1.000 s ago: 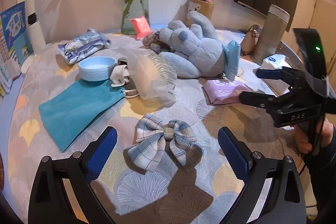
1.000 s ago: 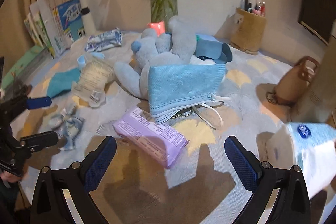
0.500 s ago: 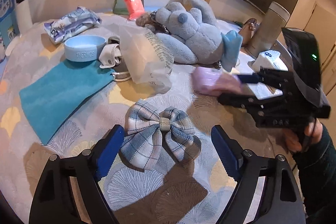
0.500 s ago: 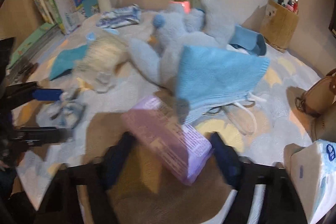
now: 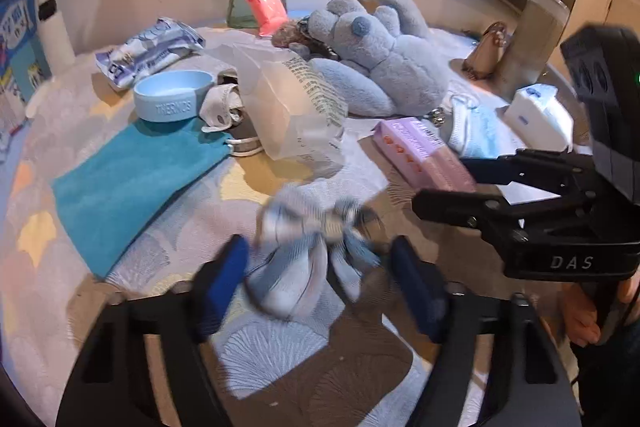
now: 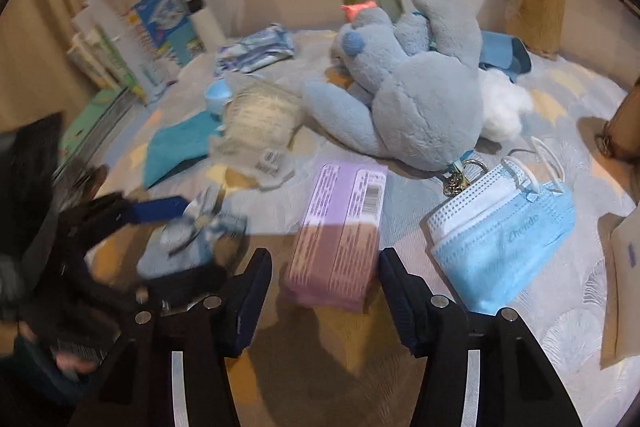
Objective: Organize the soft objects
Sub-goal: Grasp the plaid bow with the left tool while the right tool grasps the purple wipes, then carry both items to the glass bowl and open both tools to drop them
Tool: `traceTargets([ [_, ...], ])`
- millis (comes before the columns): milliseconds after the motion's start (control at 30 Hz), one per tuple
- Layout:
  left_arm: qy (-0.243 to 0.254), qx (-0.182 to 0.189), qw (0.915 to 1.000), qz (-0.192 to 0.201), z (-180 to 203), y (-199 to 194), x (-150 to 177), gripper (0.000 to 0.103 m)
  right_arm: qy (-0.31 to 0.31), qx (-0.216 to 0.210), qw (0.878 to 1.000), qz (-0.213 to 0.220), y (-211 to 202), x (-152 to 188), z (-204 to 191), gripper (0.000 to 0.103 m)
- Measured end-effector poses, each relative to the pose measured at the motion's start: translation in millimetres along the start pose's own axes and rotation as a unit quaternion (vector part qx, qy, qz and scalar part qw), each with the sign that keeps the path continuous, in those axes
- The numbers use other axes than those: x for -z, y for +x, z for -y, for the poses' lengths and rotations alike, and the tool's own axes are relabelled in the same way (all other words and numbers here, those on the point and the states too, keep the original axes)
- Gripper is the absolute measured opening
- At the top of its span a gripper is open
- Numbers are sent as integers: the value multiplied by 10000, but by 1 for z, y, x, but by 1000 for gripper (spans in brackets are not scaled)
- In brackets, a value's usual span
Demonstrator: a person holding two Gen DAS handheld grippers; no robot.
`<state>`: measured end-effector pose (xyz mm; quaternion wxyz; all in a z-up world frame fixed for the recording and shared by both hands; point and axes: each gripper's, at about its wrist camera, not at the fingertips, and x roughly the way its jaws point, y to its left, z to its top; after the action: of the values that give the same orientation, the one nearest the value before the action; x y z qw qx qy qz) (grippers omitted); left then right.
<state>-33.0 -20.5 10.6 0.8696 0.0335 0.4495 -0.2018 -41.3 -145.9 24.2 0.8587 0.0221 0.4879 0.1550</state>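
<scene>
Plaid bow [image 5: 316, 259] between left jaws, purple pack [image 6: 340, 227] between right jaws

Motion blur smears the plaid bow [image 5: 316, 251] at six o'clock in the left wrist view, so whether the blue pads [image 5: 224, 279] of the left tongs [image 5: 320, 283] actually press it can't be told. In the right wrist view that bow [image 6: 188, 239] is a streaky patch at eight o'clock, perhaps half behind the tongs. The purple pack [image 6: 340, 227] has its near end hidden between the right tongs [image 6: 324, 287]. At three o'clock, the white tissue pack [image 6: 624, 291] is cut off by the edge.
</scene>
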Motion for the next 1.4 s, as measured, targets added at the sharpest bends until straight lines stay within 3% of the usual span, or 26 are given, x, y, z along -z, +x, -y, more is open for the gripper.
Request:
traceTargets([
  [33, -3, -50, 10000, 46, -1, -1, 0, 42, 48, 98, 9999, 18, 3, -2, -1, 54],
  [133, -125, -48, 9998, 113, -6, -3, 1, 22, 71, 419, 9990, 115, 10, -6, -11, 54],
  [167, -161, -6, 9998, 129, -8, -4, 1, 20, 24, 520, 9985, 156, 11, -6, -14, 44],
  [233, -220, 22, 9997, 140, -10, -5, 2, 18, -116, 607, 9979, 208, 10, -3, -19, 41],
  [467, -303, 306, 9983, 399, -2, -27, 3, 16, 141, 390, 9976, 547, -24, 9, -21, 41],
  [733, 112, 633, 9932, 966, 40, -68, -15, 16, 539, 475, 9912, 1112, -85, 14, -11, 41],
  [933, 550, 771, 9893, 1109, 81, -77, -37, 16, 980, 519, 9837, 1413, -123, 24, 22, 41],
  [1067, 825, 898, 9854, 1185, 115, -78, -54, 16, 1512, 277, 9740, 1665, -152, 37, 53, 41],
  [1400, 1291, 1349, 9754, 1170, 214, -58, -110, 16, 2220, 871, 9419, 2366, -242, 61, 137, 41],
])
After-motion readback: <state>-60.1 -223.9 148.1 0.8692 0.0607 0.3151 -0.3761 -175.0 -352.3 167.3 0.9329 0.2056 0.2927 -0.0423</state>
